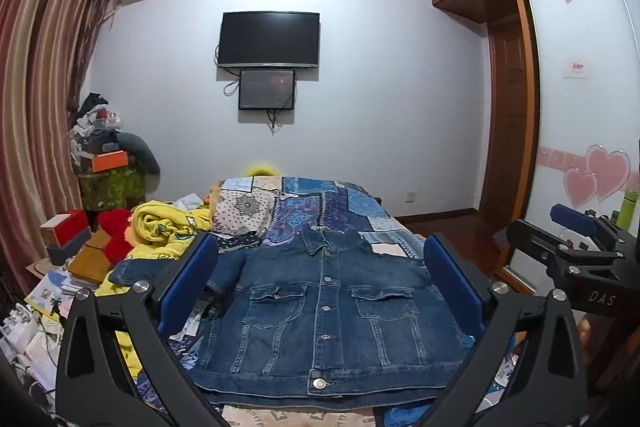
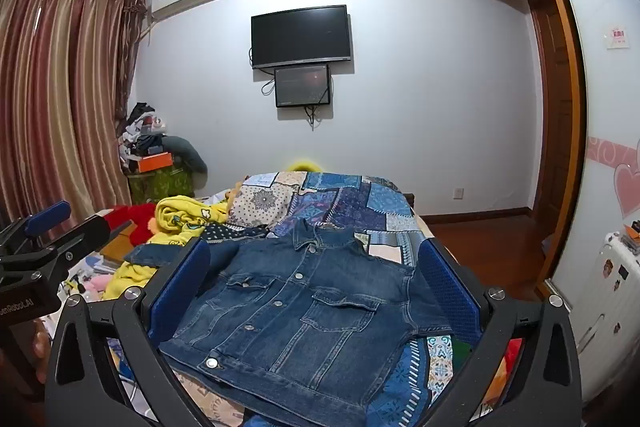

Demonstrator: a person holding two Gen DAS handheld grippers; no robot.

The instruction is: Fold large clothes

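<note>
A blue denim jacket lies front up and buttoned on a patchwork bedspread, collar toward the far wall. Its left sleeve stretches out to the left; the right sleeve is tucked out of sight. My left gripper is open and empty, held above the jacket with its blue pads either side of it. My right gripper is open and empty too, above the jacket. Each gripper shows at the edge of the other's view: the right one, the left one.
A yellow blanket and red plush toy lie left of the jacket, with boxes and papers beside the bed. A cluttered stand is by the curtains. A wardrobe and a white suitcase are on the right.
</note>
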